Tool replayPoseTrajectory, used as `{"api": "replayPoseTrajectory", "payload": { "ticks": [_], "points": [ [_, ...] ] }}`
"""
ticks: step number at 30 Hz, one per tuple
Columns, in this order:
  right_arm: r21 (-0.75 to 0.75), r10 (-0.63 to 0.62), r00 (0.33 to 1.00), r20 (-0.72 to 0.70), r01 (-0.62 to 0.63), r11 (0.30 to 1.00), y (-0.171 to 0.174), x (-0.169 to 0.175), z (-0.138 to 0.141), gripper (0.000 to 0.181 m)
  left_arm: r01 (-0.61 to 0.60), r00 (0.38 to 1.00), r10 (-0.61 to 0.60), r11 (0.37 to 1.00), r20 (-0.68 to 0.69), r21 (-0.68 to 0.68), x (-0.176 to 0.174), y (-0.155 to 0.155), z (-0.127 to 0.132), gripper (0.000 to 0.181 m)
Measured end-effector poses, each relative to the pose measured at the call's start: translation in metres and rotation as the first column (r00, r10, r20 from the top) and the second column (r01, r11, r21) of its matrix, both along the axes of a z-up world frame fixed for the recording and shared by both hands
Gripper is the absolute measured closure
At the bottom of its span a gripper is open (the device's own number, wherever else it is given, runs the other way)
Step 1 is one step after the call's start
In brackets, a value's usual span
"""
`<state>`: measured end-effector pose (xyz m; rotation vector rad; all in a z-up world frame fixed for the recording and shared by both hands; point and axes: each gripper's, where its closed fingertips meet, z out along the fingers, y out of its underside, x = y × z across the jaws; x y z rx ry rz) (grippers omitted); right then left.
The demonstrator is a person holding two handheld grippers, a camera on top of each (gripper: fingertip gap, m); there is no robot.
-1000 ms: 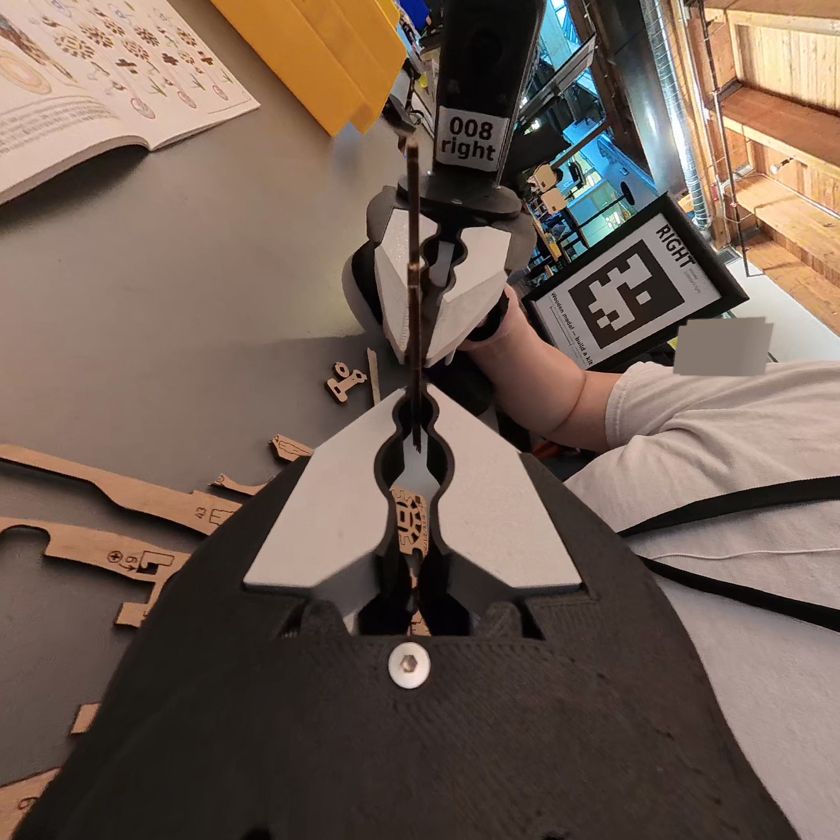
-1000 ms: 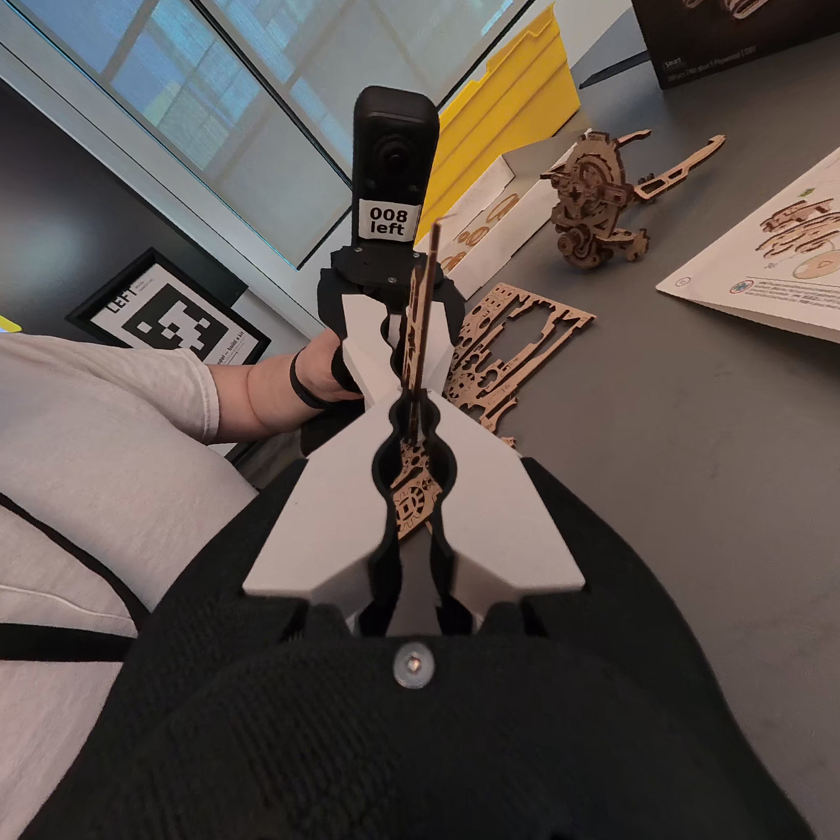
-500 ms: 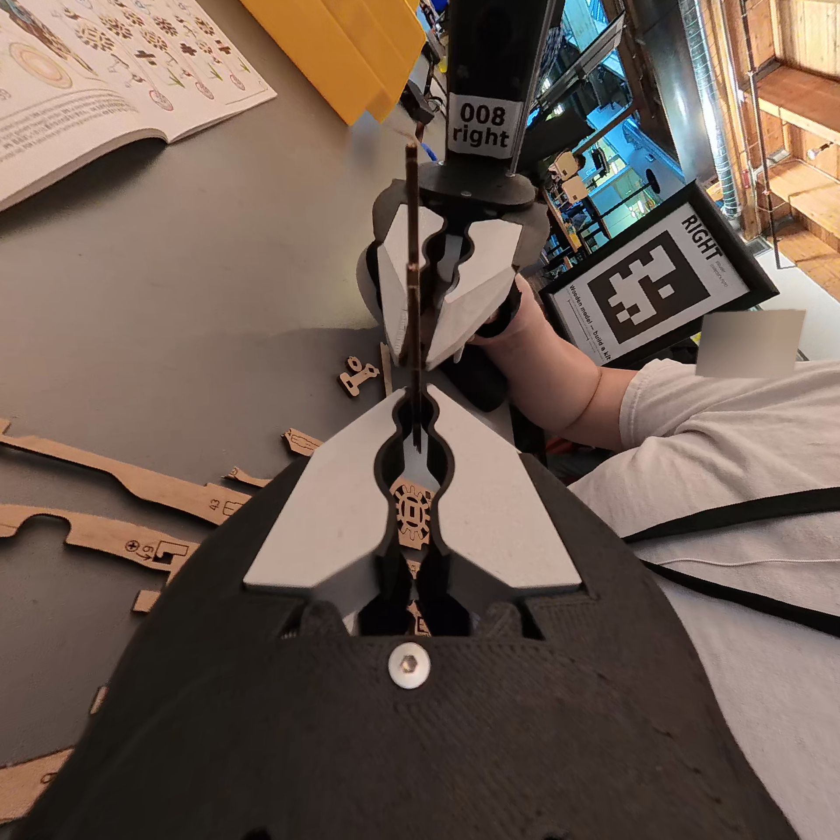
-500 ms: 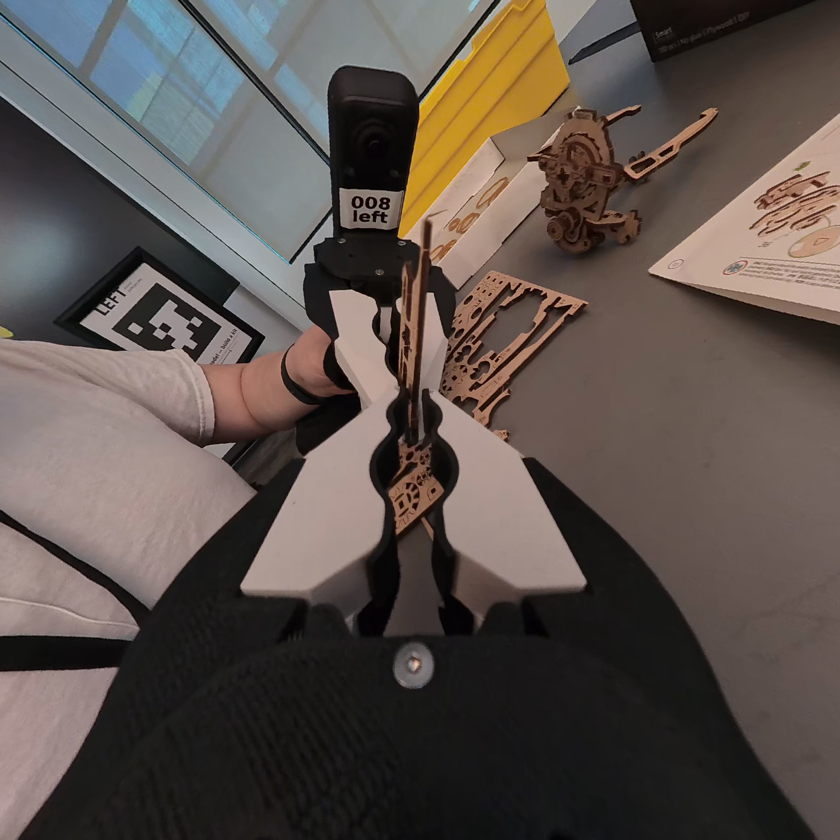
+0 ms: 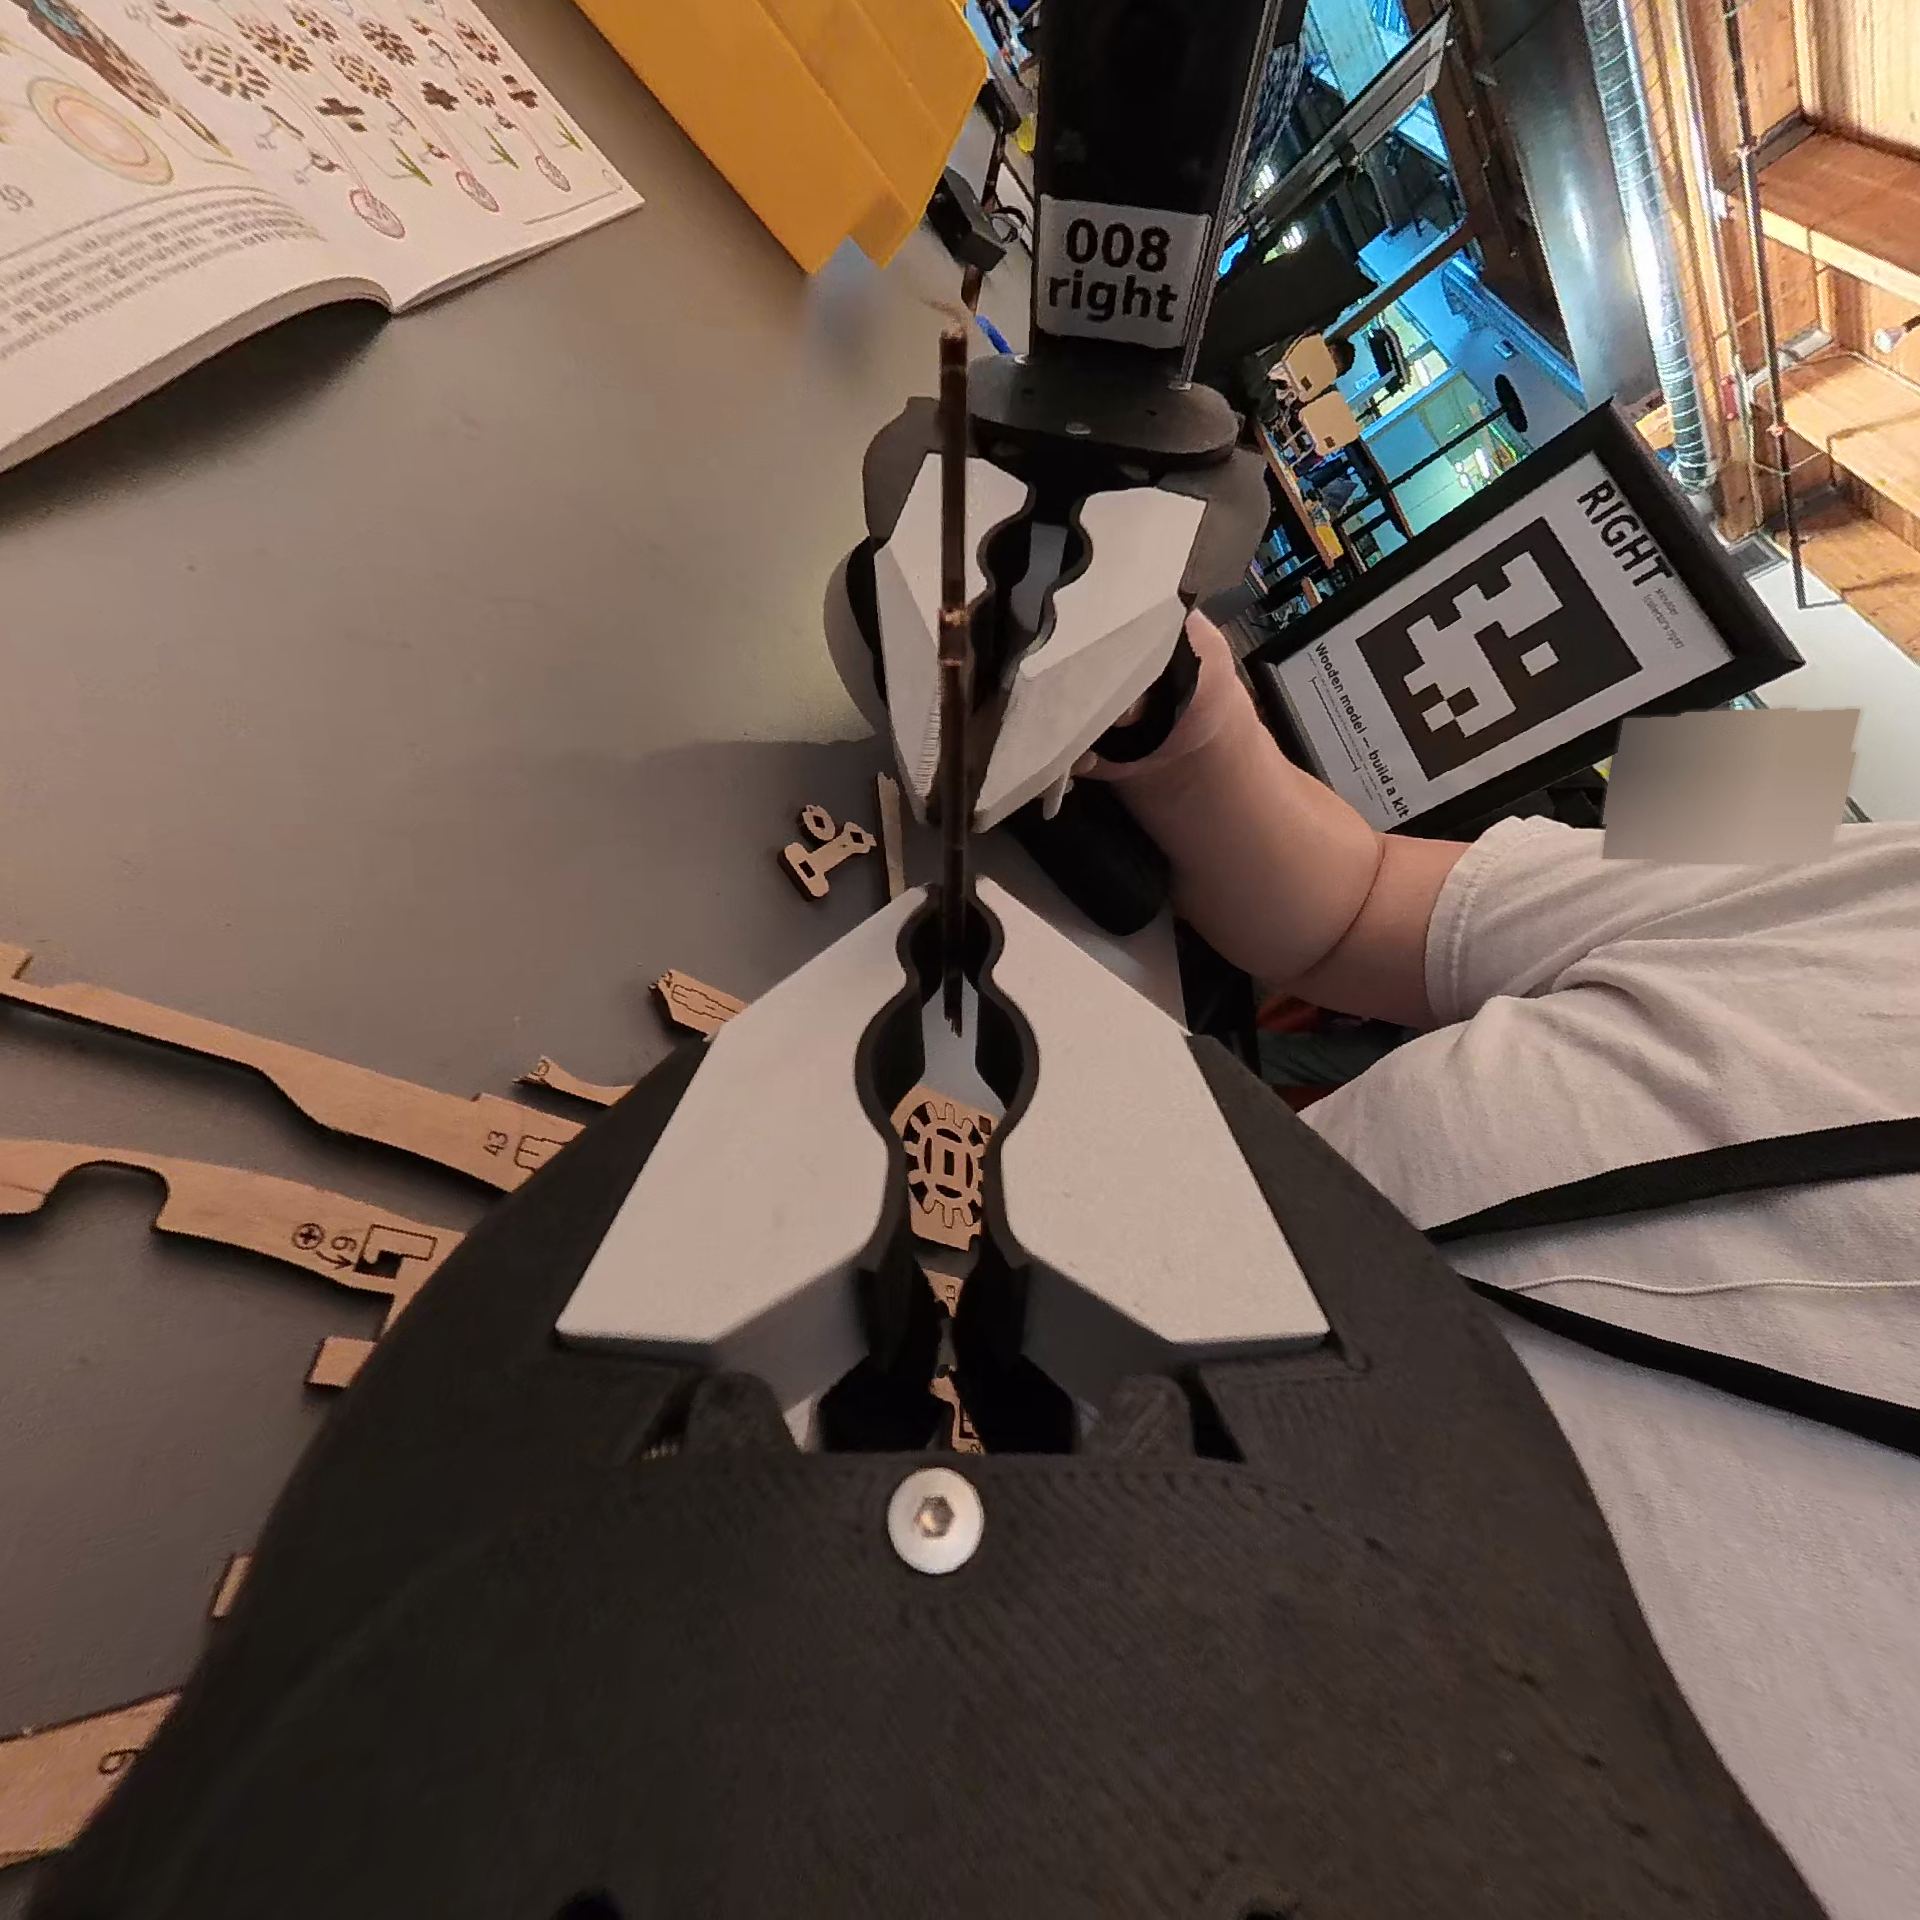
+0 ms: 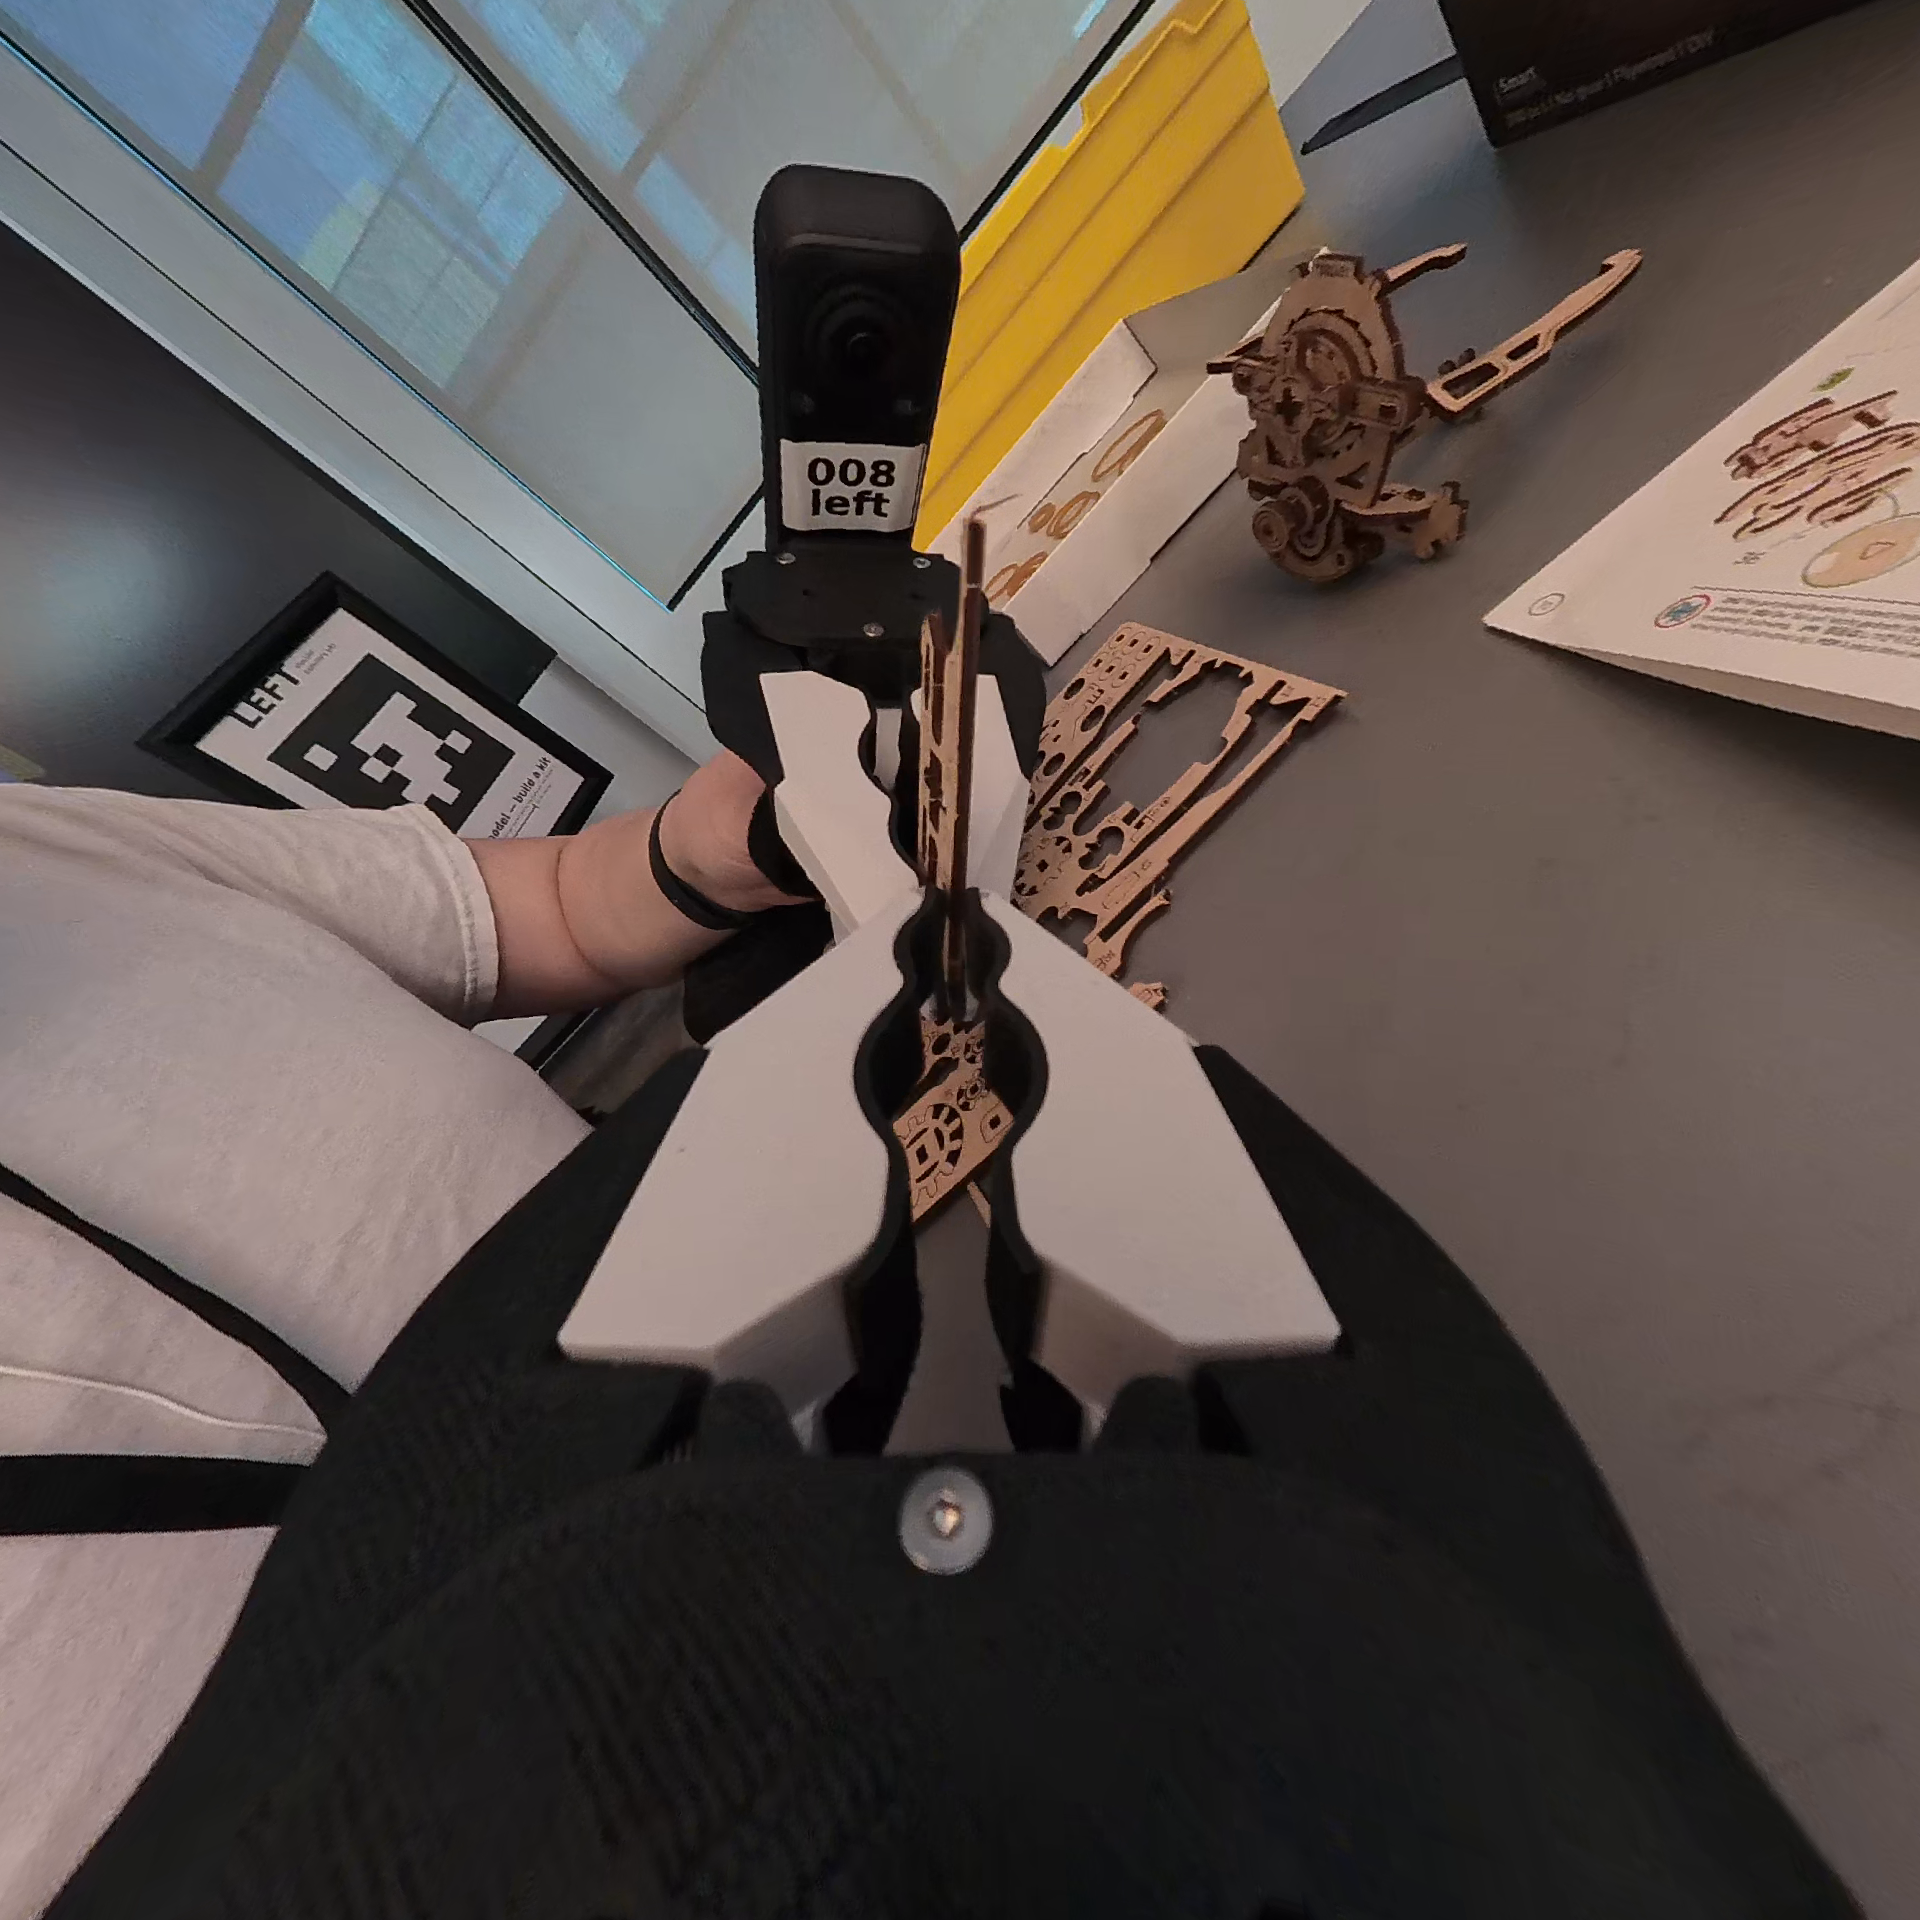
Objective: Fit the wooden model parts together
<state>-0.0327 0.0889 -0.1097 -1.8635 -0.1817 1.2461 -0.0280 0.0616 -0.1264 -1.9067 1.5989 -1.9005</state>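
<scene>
- Grippers face each other tip to tip above the grey bench (image 5: 416, 644), and we see thin wooden model parts held edge-on between them.
- Our left gripper (image 5: 951, 940) has its white fingers (image 5: 769, 1143) pressed together on a thin wooden sheet (image 5: 953, 582) that stands upright out of its tips.
- Our right gripper (image 6: 951, 914) is likewise clamped on wooden sheets; from its view two thin pieces (image 6: 951, 748) rise side by side, a paler one and a darker one, though we cannot tell who holds which.
- Seen from the left wrist, the right gripper (image 5: 961, 800) sits just beyond the sheet, its tips meeting the wood.
- A flat piece with a gear cut-out (image 5: 940, 1169) shows through the gap behind the left fingers.
- Far right on the bench stand a built wooden model (image 6: 1330, 416), a punched-out wooden frame (image 6: 1143, 769), an open white box (image 6: 1081, 499) and a yellow bin (image 6: 1132, 239).
- An open instruction booklet (image 5: 208, 187) and loose offcuts (image 5: 260, 1081) lie to the left.
</scene>
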Motion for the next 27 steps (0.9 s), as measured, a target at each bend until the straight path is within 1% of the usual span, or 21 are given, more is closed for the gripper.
{"api": "replayPoseTrajectory", "payload": {
  "ticks": [11, 21, 27],
  "points": [
    [-0.01, -0.006, 0.999, 0.033, 0.007, 1.0, 0.0, 0.0, -0.003, 0.181, -0.005, 1.0, 0.005, 1.0, -0.005, 0.02, 0.0, 0.0, -0.001, 0.181],
    [0.001, -0.026, 0.994, 0.108, 0.026, 1.0, 0.0, 0.0, -0.01, 0.181, -0.047, 0.999, 0.049, 0.99, -0.018, 0.13, -0.001, -0.001, -0.005, 0.18],
    [0.009, -0.059, 0.977, 0.207, 0.058, 0.998, 0.004, 0.0, -0.019, 0.181, -0.063, 0.996, 0.071, 0.986, -0.051, 0.151, 0.0, 0.001, -0.012, 0.179]
  ]
}}
